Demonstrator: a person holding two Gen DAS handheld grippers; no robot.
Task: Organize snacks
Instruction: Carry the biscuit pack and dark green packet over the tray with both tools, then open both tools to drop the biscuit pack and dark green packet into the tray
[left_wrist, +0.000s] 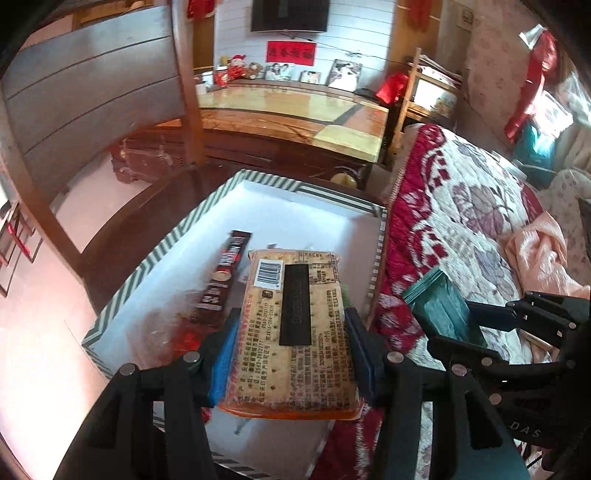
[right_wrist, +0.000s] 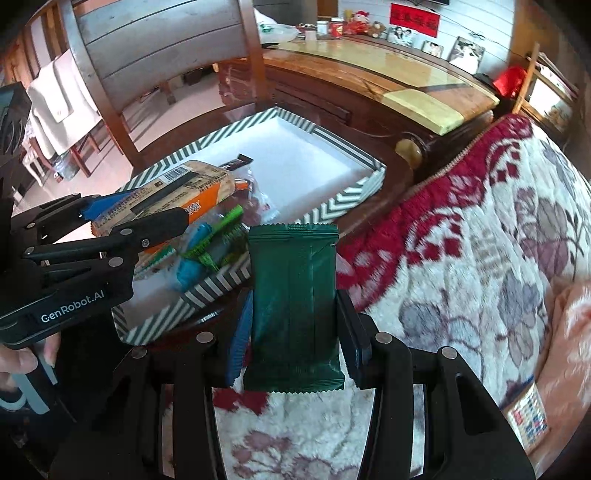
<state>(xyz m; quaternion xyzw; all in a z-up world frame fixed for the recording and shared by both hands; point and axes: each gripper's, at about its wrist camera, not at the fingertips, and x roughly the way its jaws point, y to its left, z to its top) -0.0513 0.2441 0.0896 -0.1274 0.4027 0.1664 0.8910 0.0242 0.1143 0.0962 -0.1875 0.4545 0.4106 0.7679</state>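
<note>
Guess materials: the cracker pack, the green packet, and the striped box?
Cracker pack: clear glossy plastic film, apparently; the crackers show through behind the print. Green packet: matte film or foil laminate, with zigzag-cut crimped ends and a back seam. Striped box: looks like printed cardboard, with thin, stiff walls and a plain white inside.

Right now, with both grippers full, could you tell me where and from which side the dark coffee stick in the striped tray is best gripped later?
Grip the coffee stick across its narrow width near its far end, coming from above. It lies flat in the striped tray, and the cracker pack held by the left gripper hides its near end, so only the far part is exposed.
</note>
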